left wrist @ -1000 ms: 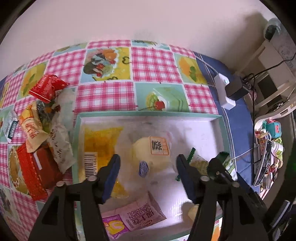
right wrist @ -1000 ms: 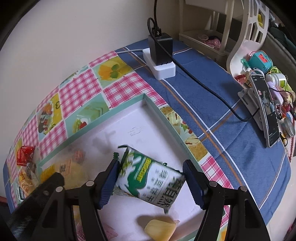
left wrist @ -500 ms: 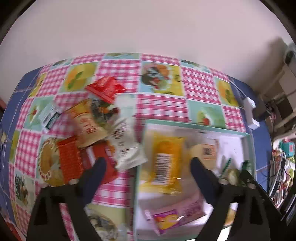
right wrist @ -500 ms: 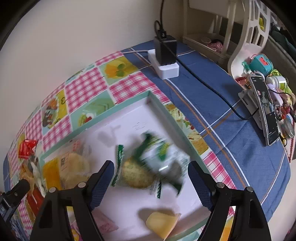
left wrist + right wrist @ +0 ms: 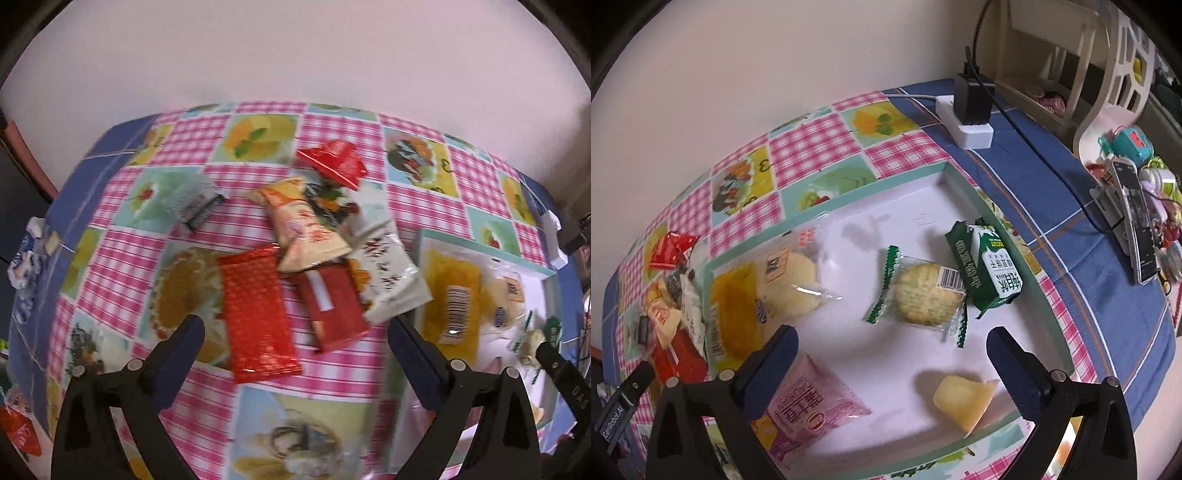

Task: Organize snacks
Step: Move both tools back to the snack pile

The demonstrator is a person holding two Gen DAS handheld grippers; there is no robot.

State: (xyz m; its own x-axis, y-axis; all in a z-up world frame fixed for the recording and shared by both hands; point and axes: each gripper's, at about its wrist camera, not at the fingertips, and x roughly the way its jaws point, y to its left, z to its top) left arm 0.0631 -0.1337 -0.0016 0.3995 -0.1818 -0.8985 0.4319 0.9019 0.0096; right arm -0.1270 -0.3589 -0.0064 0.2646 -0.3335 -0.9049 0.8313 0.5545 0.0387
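Right tool (image 5: 892,356): jaws just opened, spread, empty; green biscuit packet (image 5: 988,267) dropped into tray (image 5: 1052,325), right wall. Left tool (image 5: 295,347): just opened, empty, shifted over loose snack pile (image 5: 295,258) mid-desk; next pick.

Both the left hand-held gripper (image 5: 295,343) and right hand-held gripper (image 5: 892,350) point steeply downward, jaws just opened wide, empty.

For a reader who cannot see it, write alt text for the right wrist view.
The open right hand-held gripper hangs over a white tray of wrapped snacks: a green biscuit packet, a round cracker, a pale bun and a pink packet. More snacks lie on the checked tablecloth.
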